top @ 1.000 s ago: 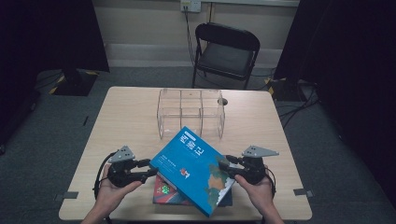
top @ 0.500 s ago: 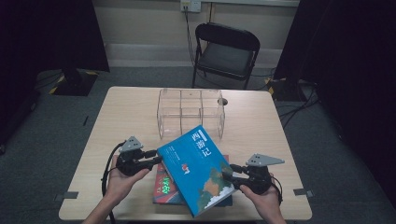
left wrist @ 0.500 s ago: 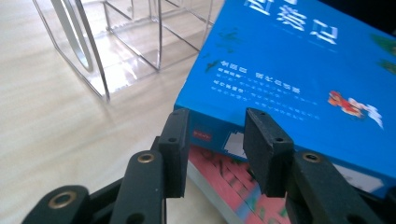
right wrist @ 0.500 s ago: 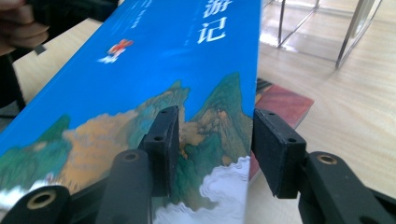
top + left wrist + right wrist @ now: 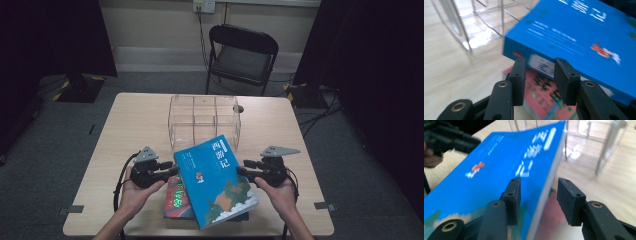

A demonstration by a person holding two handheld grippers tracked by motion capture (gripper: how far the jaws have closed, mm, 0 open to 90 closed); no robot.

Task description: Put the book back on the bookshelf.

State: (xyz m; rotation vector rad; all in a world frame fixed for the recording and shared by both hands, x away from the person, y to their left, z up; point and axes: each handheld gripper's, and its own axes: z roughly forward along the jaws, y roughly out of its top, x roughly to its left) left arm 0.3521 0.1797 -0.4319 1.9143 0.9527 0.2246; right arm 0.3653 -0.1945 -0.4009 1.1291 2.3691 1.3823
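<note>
Blue book [image 5: 215,182] held tilted over the near edge of the worktop [image 5: 130,125], slightly right of its middle, title end raised toward the clear plastic organiser [image 5: 204,120] standing at the centre, lower end down over a red-covered book [image 5: 176,199] lying flat by the near edge. Left gripper [image 5: 172,171] at the blue book's left side; in the left gripper view the jaws have just been closing, now standing fairly narrow at the book's spine edge [image 5: 541,63], one pad at either side of the white label there, though whether the pads press on it cannot be told. Right gripper [image 5: 241,167] at the book's right side; in the right gripper view one jaw lying on the blue cover [image 5: 506,165], the other out past the page edge with bare worktop showing between pad and book, so partly open and astride that edge rather than clamped. Red-covered book [image 5: 544,100] visible beneath the blue one in the left gripper view, the organiser's compartments [image 5: 481,27] just beyond.
</note>
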